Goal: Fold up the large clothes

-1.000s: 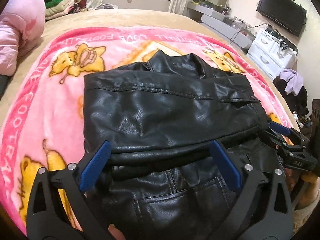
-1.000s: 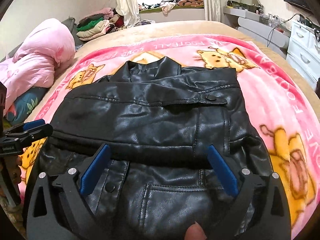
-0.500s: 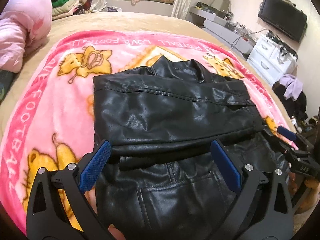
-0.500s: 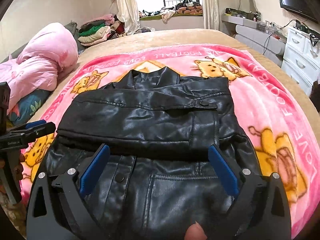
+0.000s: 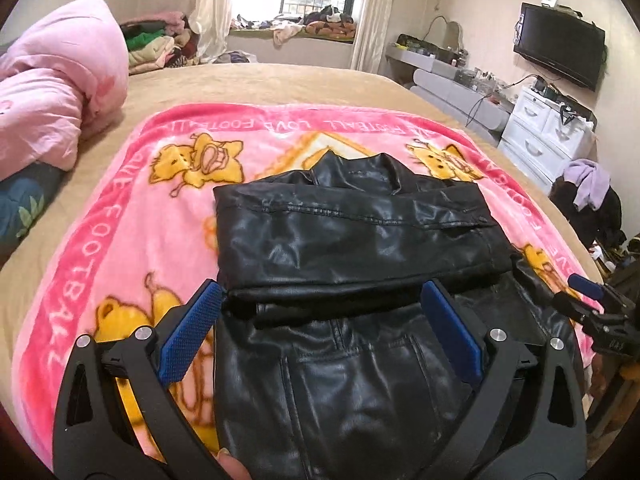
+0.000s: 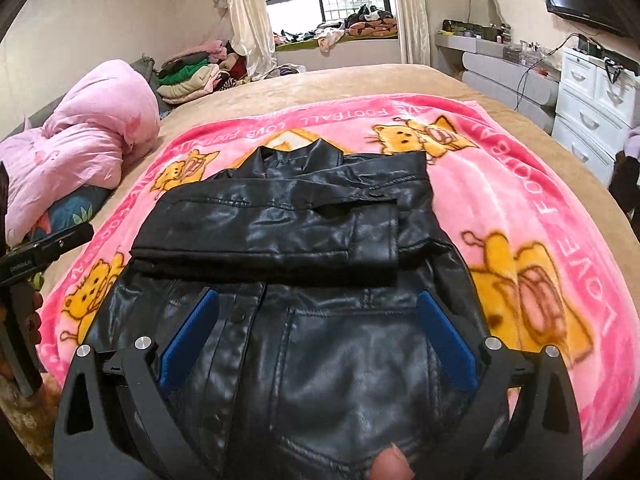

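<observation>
Hovered spread and empty, left tool and right tool alike, above the jacket's near hem, sleeves folded crosswise just ahead.

The left black two-finger gripper with blue ribbed pads hangs with its jaws spread wide, gripping nothing. The right black gripper with blue pads is likewise spread wide and empty-handed, a fingertip showing at its base.
</observation>
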`<state>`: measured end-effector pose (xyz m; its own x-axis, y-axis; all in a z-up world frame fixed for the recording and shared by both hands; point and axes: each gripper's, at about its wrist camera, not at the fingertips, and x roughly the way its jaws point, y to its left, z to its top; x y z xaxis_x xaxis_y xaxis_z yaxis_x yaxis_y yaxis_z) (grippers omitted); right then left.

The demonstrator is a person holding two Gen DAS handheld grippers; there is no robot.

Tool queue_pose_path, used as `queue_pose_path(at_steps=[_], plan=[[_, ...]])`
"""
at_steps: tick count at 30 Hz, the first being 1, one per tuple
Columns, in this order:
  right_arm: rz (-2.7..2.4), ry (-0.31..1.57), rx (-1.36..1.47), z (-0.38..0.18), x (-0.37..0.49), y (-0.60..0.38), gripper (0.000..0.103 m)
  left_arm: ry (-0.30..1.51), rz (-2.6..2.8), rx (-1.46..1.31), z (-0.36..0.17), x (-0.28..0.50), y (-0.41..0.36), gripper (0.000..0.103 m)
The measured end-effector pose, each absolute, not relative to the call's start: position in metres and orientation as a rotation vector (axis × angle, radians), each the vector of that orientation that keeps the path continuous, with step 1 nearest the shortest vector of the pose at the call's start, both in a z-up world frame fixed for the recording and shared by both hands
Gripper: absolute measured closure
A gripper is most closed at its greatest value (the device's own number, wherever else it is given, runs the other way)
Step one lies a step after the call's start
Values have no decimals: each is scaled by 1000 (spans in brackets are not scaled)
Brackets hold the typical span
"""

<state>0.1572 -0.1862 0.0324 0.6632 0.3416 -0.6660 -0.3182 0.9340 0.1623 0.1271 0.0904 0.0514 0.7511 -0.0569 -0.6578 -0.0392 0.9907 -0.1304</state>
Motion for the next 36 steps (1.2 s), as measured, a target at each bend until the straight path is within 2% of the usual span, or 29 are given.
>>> queue_pose_path(at_steps=[20, 36], plan=[[388, 741, 65, 40, 107, -231, 5, 773, 78, -192, 39, 53, 105, 9], [390, 799, 49, 17, 75, -266, 5, 862, 136, -244, 5, 3, 112, 9]])
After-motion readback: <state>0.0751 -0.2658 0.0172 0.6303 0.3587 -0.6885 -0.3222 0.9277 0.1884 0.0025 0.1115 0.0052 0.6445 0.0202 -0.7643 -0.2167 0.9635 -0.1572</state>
